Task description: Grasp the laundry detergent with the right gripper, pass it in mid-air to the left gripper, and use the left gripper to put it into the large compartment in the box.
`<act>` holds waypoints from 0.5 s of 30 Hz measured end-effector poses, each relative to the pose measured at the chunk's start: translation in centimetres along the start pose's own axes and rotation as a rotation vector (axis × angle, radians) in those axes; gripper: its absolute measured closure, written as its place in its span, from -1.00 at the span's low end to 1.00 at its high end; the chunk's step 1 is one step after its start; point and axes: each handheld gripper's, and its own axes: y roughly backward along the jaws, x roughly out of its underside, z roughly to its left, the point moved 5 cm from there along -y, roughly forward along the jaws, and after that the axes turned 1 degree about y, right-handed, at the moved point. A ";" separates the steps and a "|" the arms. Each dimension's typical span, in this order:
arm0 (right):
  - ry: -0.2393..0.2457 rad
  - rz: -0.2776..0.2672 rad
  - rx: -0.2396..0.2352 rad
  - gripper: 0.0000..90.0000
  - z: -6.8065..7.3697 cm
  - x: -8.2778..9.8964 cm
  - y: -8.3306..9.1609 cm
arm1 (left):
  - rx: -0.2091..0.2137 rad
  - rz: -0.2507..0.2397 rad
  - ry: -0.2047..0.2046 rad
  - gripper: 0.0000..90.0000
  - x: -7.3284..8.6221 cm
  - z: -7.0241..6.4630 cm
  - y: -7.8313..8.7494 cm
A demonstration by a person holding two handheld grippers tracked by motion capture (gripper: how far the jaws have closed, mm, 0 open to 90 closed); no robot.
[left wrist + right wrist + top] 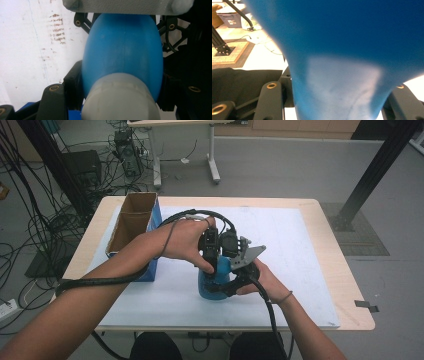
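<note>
One blue bottle (212,282); left tool (212,251) and right tool (239,270) both clamped on it; one cardboard box (131,222).

My left gripper (214,251) comes in from above, wrist bent down, jaws clamped on the blue bottle (212,282). My right gripper (239,270) lies low and level, jaws closed on the same bottle. Both forearms meet mid-table.

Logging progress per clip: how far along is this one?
Done: both grippers, left and right, are clamped on the blue bottle. In hand: the left grips its whitish cap, the right its body. Left: cap is still on; the box sits apart.
</note>
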 end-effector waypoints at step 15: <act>0.001 0.000 0.002 -0.05 -0.1 0.0 0.0 | -0.004 -0.002 0.003 -0.16 0.1 0.0 0.0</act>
